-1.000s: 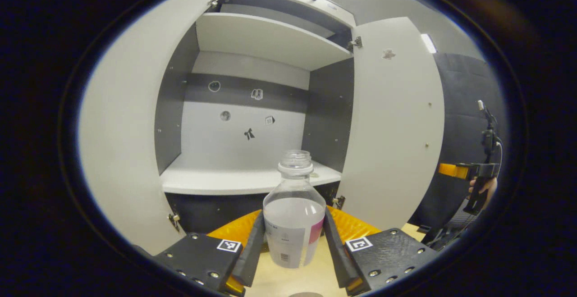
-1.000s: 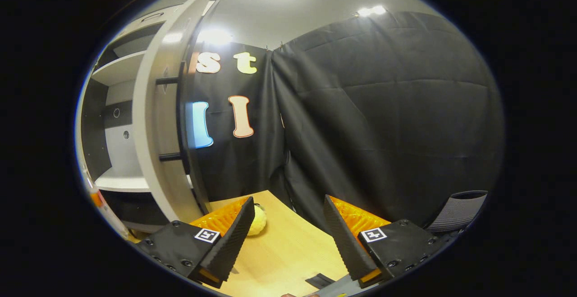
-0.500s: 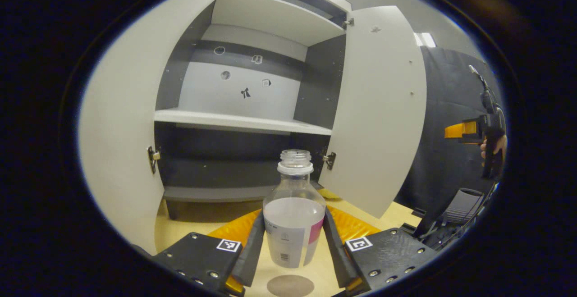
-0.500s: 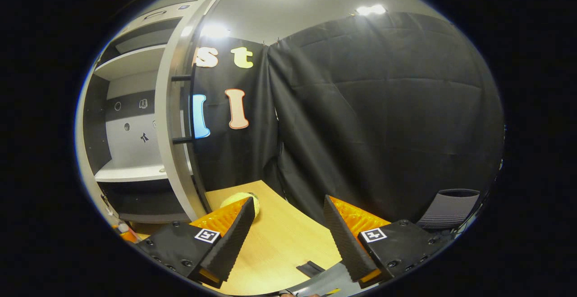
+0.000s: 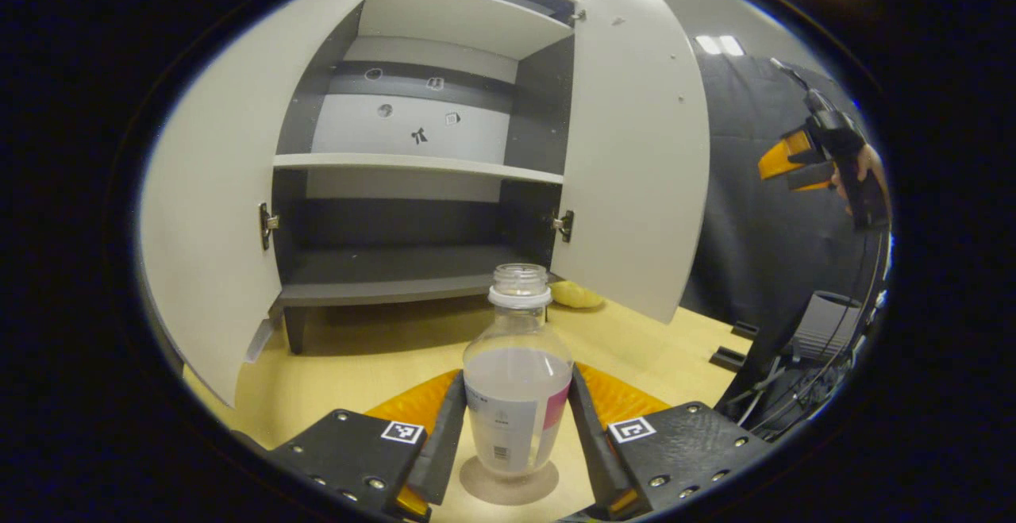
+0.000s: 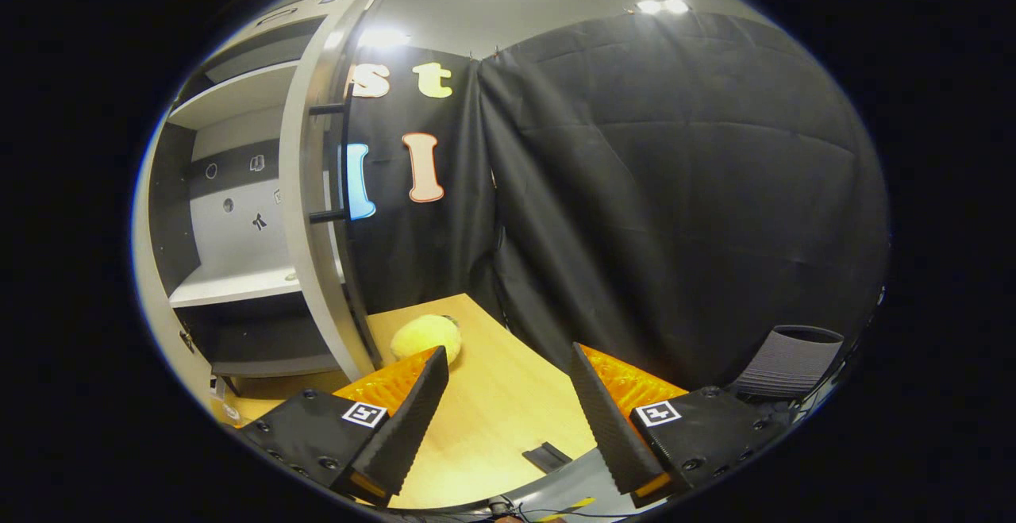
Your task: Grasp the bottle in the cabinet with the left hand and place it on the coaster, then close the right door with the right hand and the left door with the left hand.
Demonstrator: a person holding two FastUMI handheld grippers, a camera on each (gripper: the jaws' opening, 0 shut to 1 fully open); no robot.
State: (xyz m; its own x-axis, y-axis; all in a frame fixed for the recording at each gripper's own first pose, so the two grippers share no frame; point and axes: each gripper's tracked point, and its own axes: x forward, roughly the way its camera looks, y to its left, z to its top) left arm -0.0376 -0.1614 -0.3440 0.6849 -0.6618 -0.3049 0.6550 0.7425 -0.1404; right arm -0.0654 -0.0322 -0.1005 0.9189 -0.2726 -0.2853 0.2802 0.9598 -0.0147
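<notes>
A clear bottle with no cap, half full and bearing a white and pink label, stands upright between the fingers of my left gripper, which is shut on it. Its base is at the round grey coaster on the wooden table; I cannot tell whether it rests there. Behind it the cabinet stands with its left door and right door wide open. My right gripper is open and holds nothing, to the right of the right door's edge. In the left gripper view that right gripper hangs high at the far right in a hand.
A yellow plush thing lies on the table by the right door's foot, also seen as a yellow lump. A dark bar handle runs down the right door's outer face. A grey chair stands beyond the table's right edge.
My left gripper has come down and back from the cabinet with the bottle, bringing it over the coaster. The right gripper stayed open and shifted only slightly.
</notes>
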